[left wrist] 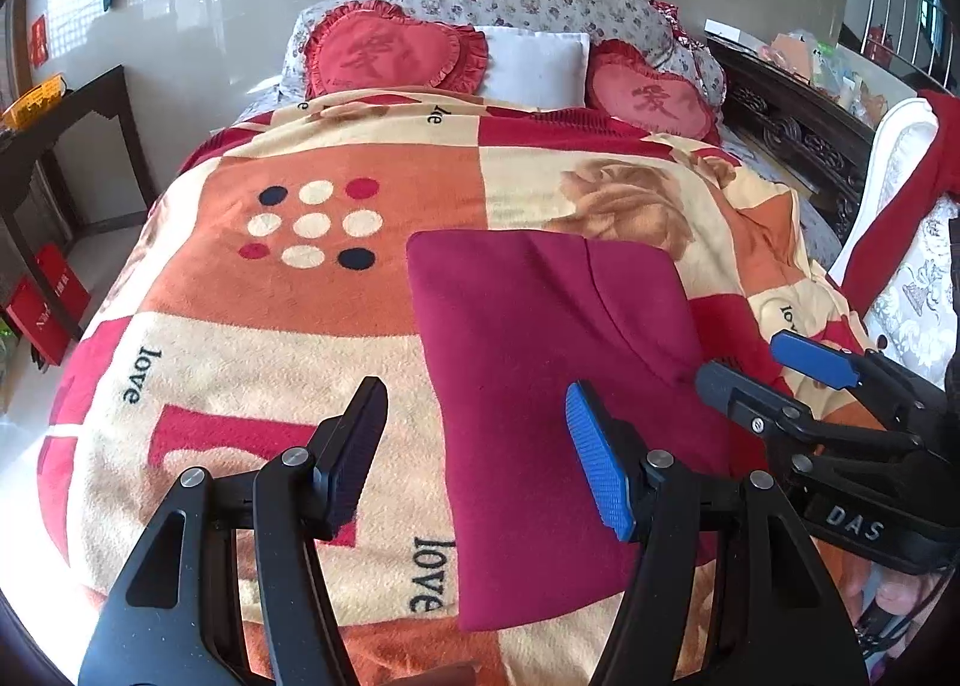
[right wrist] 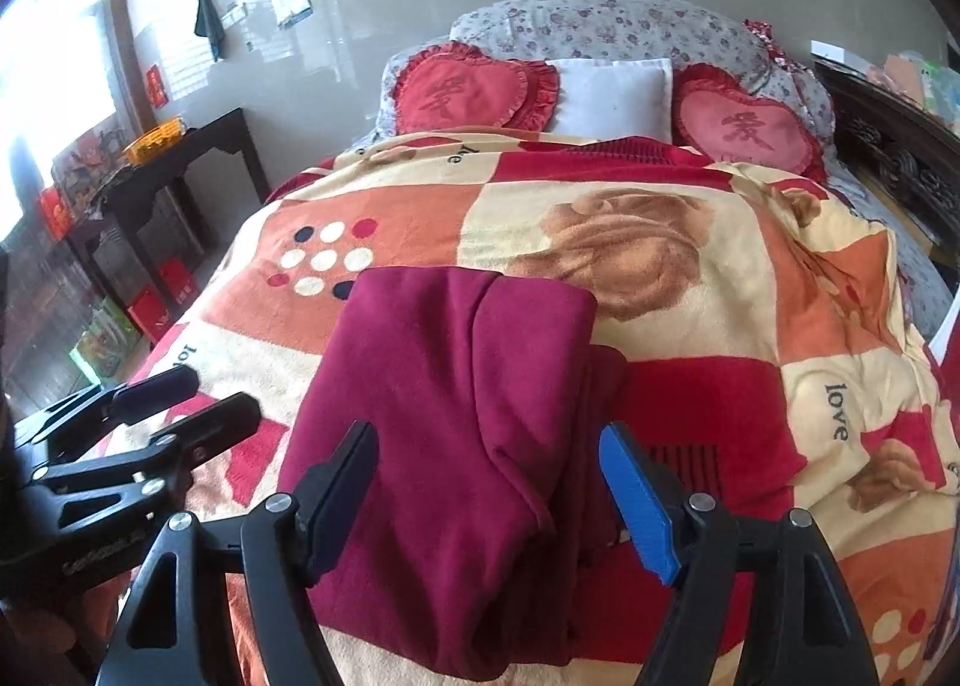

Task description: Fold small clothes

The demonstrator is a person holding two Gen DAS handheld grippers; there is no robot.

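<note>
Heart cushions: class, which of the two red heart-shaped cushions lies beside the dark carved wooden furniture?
The heart cushion right of the white pillow; the frillier one lies towards the wall with the eye chart.

**Both grippers open, side by side, tilted downward**

The left gripper (left wrist: 477, 452) holds its jaws apart, one black pad and one blue pad facing each other with clear space between them and nothing gripped. The right gripper (right wrist: 489, 497) sits just to its right, jaws spread a little wider, also empty. Both point forward and down at a similar slant. Below the right gripper, fingers (left wrist: 900, 596) of the holding hand show at the handle.
</note>
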